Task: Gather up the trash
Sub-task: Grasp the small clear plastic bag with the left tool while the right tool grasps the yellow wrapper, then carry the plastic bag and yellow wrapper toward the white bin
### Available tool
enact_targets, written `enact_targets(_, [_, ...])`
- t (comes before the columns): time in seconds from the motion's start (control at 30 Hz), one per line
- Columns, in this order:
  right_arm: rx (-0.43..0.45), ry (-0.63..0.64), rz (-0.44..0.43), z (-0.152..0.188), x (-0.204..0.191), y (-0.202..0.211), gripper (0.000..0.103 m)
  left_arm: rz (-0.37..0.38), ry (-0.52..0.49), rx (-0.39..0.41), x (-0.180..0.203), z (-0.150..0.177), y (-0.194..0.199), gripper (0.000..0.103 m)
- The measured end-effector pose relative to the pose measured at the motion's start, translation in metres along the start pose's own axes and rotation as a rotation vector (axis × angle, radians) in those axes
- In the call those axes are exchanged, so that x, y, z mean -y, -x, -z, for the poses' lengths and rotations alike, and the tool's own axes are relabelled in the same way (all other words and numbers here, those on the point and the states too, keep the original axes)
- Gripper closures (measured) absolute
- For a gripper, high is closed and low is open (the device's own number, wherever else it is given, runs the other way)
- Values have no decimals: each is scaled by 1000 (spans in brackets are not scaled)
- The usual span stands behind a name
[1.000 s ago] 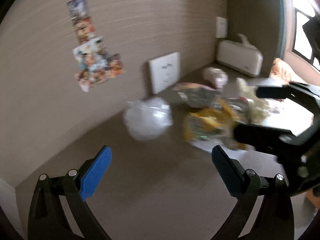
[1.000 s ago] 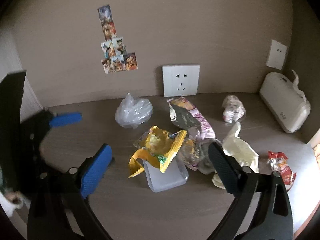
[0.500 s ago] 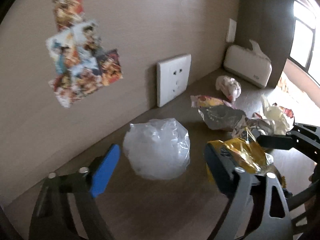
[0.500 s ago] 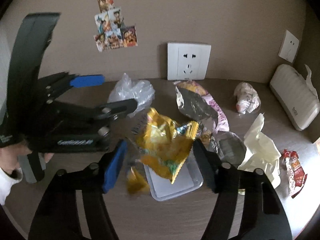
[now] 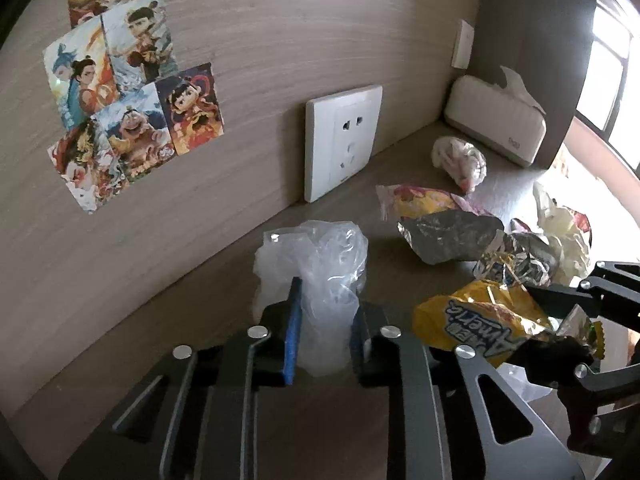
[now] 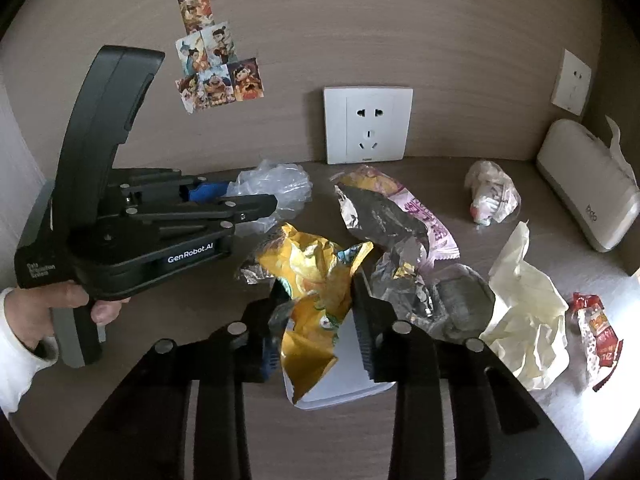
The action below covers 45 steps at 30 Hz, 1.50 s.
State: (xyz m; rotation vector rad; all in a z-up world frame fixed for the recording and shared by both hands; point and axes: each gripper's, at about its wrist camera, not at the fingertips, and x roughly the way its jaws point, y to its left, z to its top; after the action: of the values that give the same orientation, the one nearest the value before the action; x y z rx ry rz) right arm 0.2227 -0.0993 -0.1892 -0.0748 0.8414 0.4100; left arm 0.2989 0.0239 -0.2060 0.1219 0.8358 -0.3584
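Trash-wise, both tongs are closing at once: left gripper (image 5: 324, 344) pinches the clear plastic bag (image 5: 316, 276) standing upright between its jaws, right gripper (image 6: 316, 320) squeezes the yellow chip bag (image 6: 316, 284) right beside it, remaining wrappers lying further right.

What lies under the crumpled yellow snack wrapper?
Under the crumpled yellow snack wrapper lies a shallow translucent plastic tray; only its near corner and right side show. Its contents and far end are covered.

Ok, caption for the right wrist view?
Right gripper closing on crumpled yellow snack wrapper; left gripper closing on clear plastic bag.
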Motion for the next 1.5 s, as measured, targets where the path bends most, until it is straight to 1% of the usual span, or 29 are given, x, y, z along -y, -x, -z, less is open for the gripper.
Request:
enact_targets(0.13, [19, -8, -14, -3, -1, 5, 78, -6, 5, 4, 0, 1, 8, 87])
enact_targets(0.23, [43, -11, -26, -7, -2, 13, 79, -18, 8, 15, 1, 1, 18, 87])
enact_targets(0.43, [93, -6, -38, -14, -3, 35, 79, -48, 9, 53, 8, -4, 53, 87])
enact_targets(0.63, [149, -10, -44, -14, 2, 70, 79, -96, 0, 84, 24, -10, 88, 87])
enact_targets(0.77, [178, -23, -34, -6, 12, 94, 79, -104, -22, 101, 49, -12, 107, 87])
enact_targets(0.83, [191, -37, -21, 3, 22, 110, 79, -97, -35, 106, 64, -12, 115, 87])
enact_targets(0.93, [204, -62, 5, 18, 37, 132, 79, -67, -69, 112, 97, -12, 123, 87])
enact_targets(1.03, [214, -98, 48, 39, 58, 159, 79, -21, -125, 116, 140, -11, 126, 87])
enact_targets(1.13, [218, -158, 94, 66, 84, 189, 79, 31, -162, 116, 178, -10, 126, 87])
enact_targets(1.23, [212, -212, 151, 95, 109, 215, 79, 98, -216, 118, 229, -8, 125, 87])
enact_targets(1.3, [204, -248, 185, 114, 124, 229, 79, 134, -247, 112, 255, -4, 124, 87])
enact_targets(1.5, [174, -364, 272, 176, 166, 265, 79, 242, -340, 64, 341, 15, 110, 87])
